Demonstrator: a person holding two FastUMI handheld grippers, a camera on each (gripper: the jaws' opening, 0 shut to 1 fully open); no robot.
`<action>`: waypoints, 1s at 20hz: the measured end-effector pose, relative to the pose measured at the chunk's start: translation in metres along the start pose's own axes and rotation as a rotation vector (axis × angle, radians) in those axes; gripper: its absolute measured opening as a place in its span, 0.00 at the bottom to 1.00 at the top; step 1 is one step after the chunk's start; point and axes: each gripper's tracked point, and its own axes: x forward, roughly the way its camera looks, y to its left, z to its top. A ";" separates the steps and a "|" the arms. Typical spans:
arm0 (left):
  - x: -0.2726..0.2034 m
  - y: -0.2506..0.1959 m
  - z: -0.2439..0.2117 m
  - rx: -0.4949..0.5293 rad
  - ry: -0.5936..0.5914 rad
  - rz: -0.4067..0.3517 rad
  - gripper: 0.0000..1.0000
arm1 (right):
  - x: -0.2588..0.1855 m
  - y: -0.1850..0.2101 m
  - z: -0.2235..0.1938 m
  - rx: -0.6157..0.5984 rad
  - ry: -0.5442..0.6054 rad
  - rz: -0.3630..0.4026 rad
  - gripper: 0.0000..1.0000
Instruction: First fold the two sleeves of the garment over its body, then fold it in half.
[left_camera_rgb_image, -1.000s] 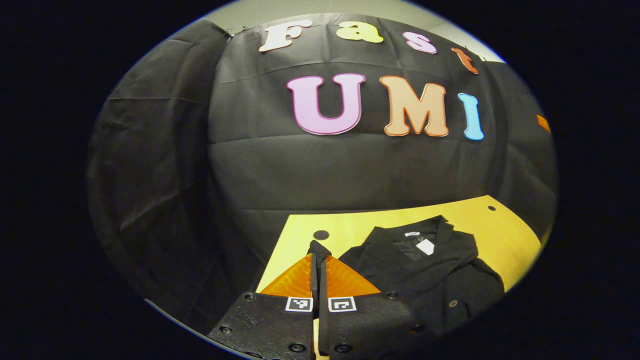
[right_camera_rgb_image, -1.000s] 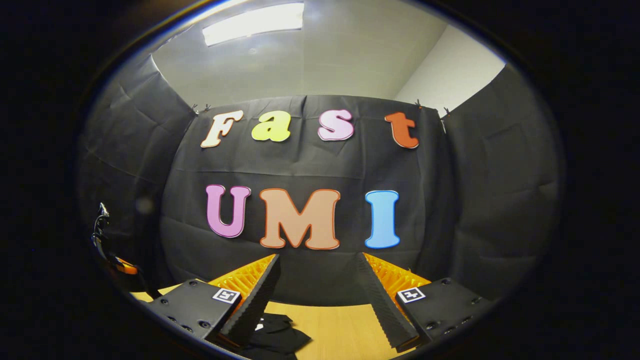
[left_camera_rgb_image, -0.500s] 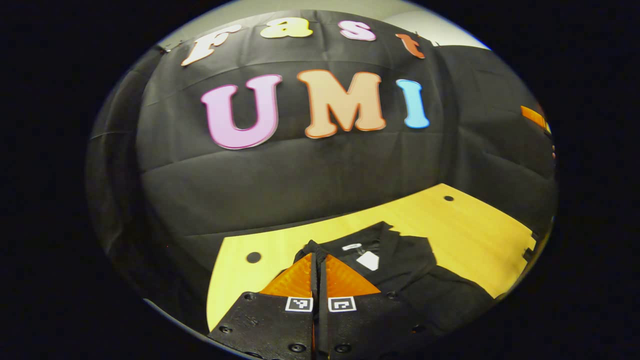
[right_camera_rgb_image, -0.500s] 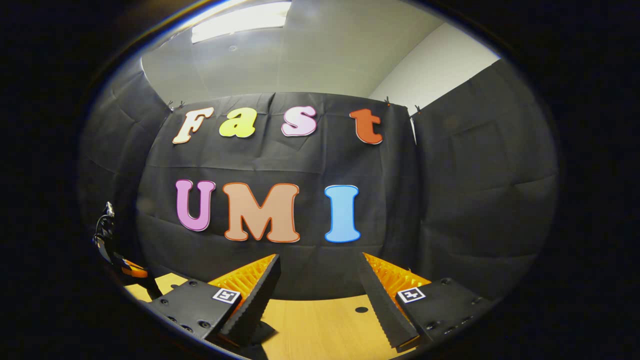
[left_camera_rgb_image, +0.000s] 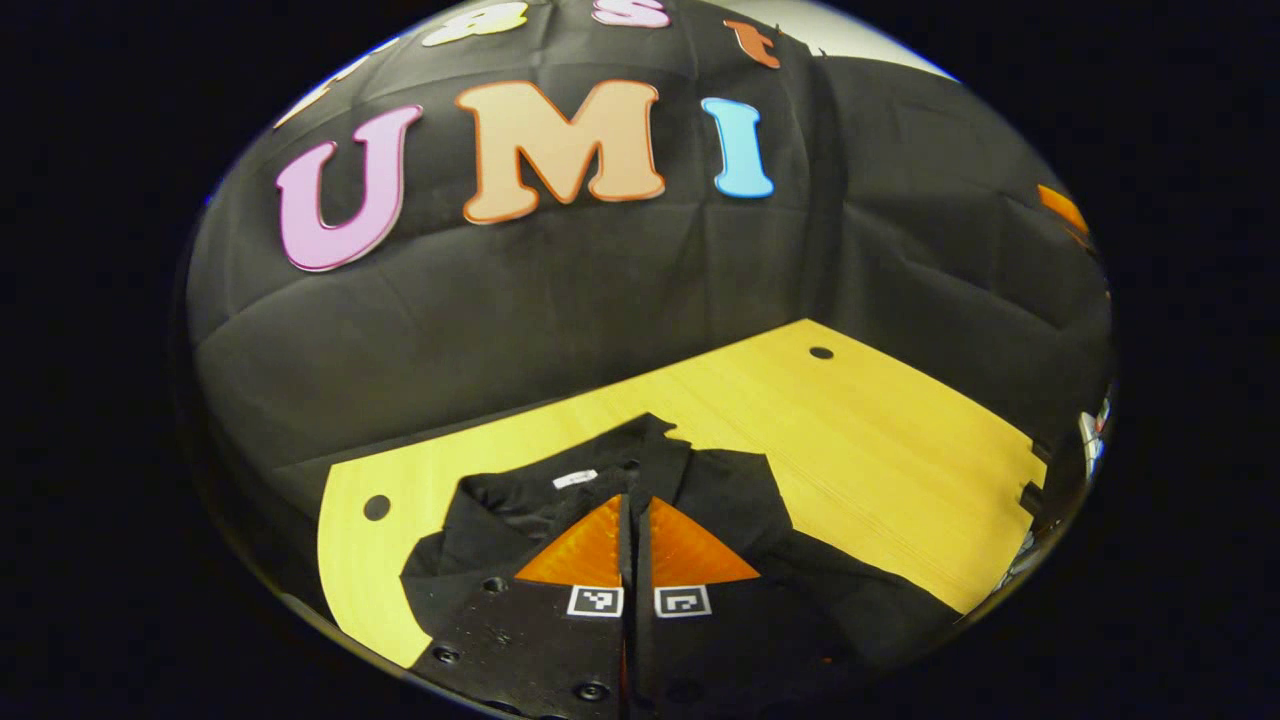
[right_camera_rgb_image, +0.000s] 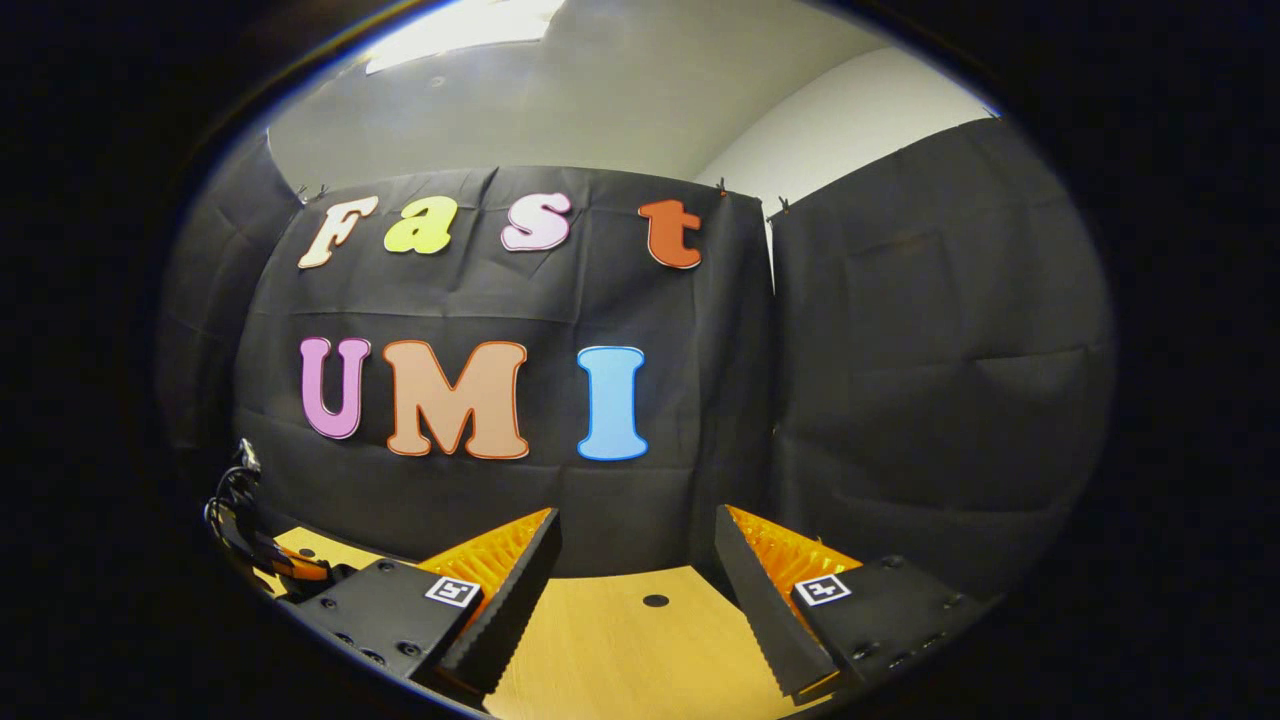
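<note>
The black shirt (left_camera_rgb_image: 720, 500) lies on the table (left_camera_rgb_image: 880, 440), floppy and light, so I'd grab it by a sleeve edge. The left gripper (left_camera_rgb_image: 633, 500) is over its collar, fingers together, can't tell if it's pinching cloth. The right gripper (right_camera_rgb_image: 635, 580) has fingers wide apart over bare table.

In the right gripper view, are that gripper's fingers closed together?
No: the right gripper has its fingers spread wide, with bare table showing between them.
</note>
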 end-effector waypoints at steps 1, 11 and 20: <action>0.009 -0.006 -0.001 0.001 0.007 -0.012 0.00 | 0.000 -0.002 -0.002 -0.005 0.007 -0.002 0.98; -0.003 -0.030 0.044 -0.045 -0.152 -0.008 0.94 | 0.011 0.025 -0.028 -0.031 0.048 0.112 0.98; -0.108 0.044 0.041 -0.072 -0.232 0.248 0.93 | 0.020 0.099 -0.072 -0.009 0.126 0.315 0.98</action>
